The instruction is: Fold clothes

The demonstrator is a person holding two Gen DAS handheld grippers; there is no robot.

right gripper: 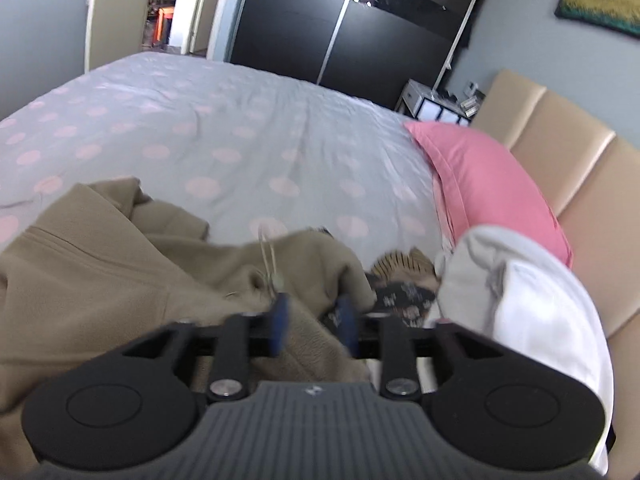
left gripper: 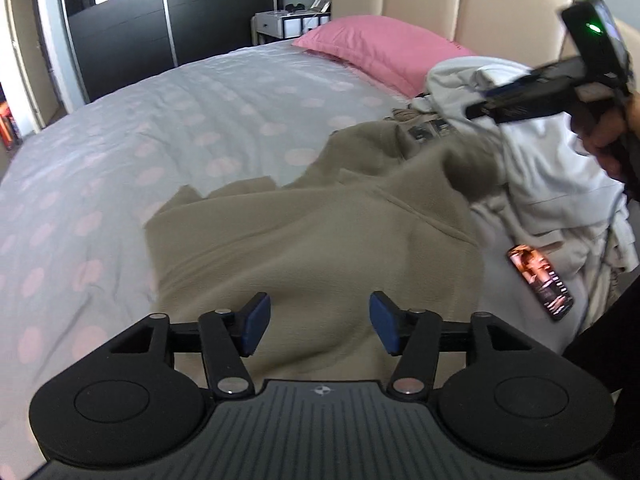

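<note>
A beige sweatshirt [left gripper: 312, 240] lies crumpled on the polka-dot bed cover [left gripper: 160, 128]. My left gripper [left gripper: 320, 324] hovers just above its near part, blue pads wide apart with nothing between them. In the right wrist view the same beige sweatshirt [right gripper: 100, 272] spreads to the left and under my right gripper [right gripper: 313, 326]. Its blue pads stand apart over a fold of the fabric and do not press on it; the picture is blurred there. From the left wrist view, the right gripper [left gripper: 476, 111] shows as a blur above the sweatshirt's far end.
A heap of white and pale clothes [left gripper: 540, 168] lies at the right, by a pink pillow [left gripper: 380, 48] and the beige headboard [left gripper: 500, 8]. A lit phone [left gripper: 540, 280] rests on the bed beside the heap. A dark patterned garment [right gripper: 400, 296] lies beyond the right gripper.
</note>
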